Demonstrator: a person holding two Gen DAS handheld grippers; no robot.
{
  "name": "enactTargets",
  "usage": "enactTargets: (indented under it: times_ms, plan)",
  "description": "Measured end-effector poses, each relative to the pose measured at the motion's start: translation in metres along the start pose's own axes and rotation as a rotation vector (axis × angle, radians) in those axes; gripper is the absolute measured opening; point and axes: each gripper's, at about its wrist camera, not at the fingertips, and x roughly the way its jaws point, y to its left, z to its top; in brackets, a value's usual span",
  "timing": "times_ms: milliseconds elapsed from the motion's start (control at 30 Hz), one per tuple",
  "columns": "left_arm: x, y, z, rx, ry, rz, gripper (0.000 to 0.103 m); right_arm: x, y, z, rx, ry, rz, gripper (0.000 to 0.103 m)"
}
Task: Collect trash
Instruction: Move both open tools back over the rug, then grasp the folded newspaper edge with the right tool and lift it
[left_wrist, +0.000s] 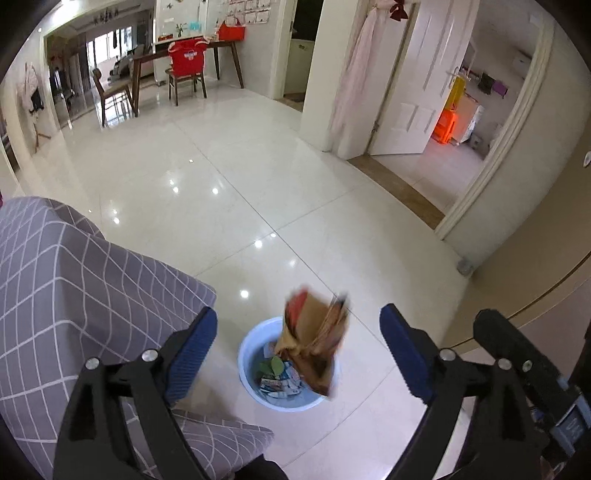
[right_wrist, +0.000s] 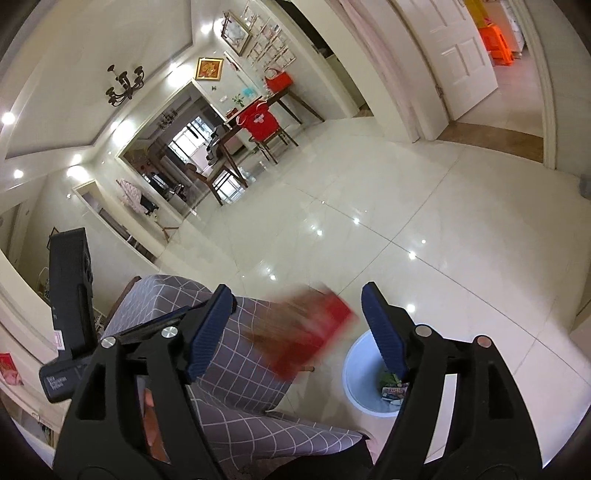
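Note:
A light blue bin (left_wrist: 255, 338) stands on the tiled floor with wrappers and a green leaf inside. In the left wrist view a crumpled brown and red wrapper (left_wrist: 314, 339) hangs blurred in the air just over the bin's rim, touching neither pad. My left gripper (left_wrist: 298, 313) is open wide above it. In the right wrist view a red packet (right_wrist: 317, 332) is blurred in mid-air between the pads, apart from both. My right gripper (right_wrist: 297, 291) is open, up and left of the bin (right_wrist: 360, 350).
A grey armchair with a white grid pattern (left_wrist: 74, 295) (right_wrist: 240, 365) stands right beside the bin on its left. Glossy white floor tiles (left_wrist: 258, 166) stretch to a dining table with chairs (left_wrist: 184, 70). An open white door (left_wrist: 417, 81) is on the right.

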Motion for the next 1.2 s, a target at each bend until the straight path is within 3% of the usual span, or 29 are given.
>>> enactTargets:
  times_ms: [233, 500, 600, 800, 867, 1200]
  plan:
    - [-0.025, 0.02, -0.009, -0.038, -0.008, 0.04, 0.088, 0.002, 0.013, -0.007, -0.015, 0.028, 0.017, 0.072]
    - [-0.089, 0.076, -0.03, -0.121, -0.057, 0.116, 0.088, 0.009, 0.074, -0.022, -0.093, 0.075, 0.107, 0.072]
    - [-0.121, 0.106, -0.043, -0.167, -0.096, 0.139, 0.088, 0.011, 0.111, -0.033, -0.147, 0.098, 0.154, 0.072]
    - [-0.184, 0.173, -0.075, -0.217, -0.16, 0.301, 0.088, 0.024, 0.193, -0.06, -0.255, 0.167, 0.255, 0.074]
    - [-0.207, 0.205, -0.089, -0.259, -0.18, 0.35, 0.088, 0.035, 0.226, -0.075, -0.294, 0.211, 0.297, 0.074]
    - [-0.29, 0.332, -0.152, -0.441, -0.282, 0.443, 0.088, 0.11, 0.374, -0.172, -0.417, 0.48, 0.459, 0.074]
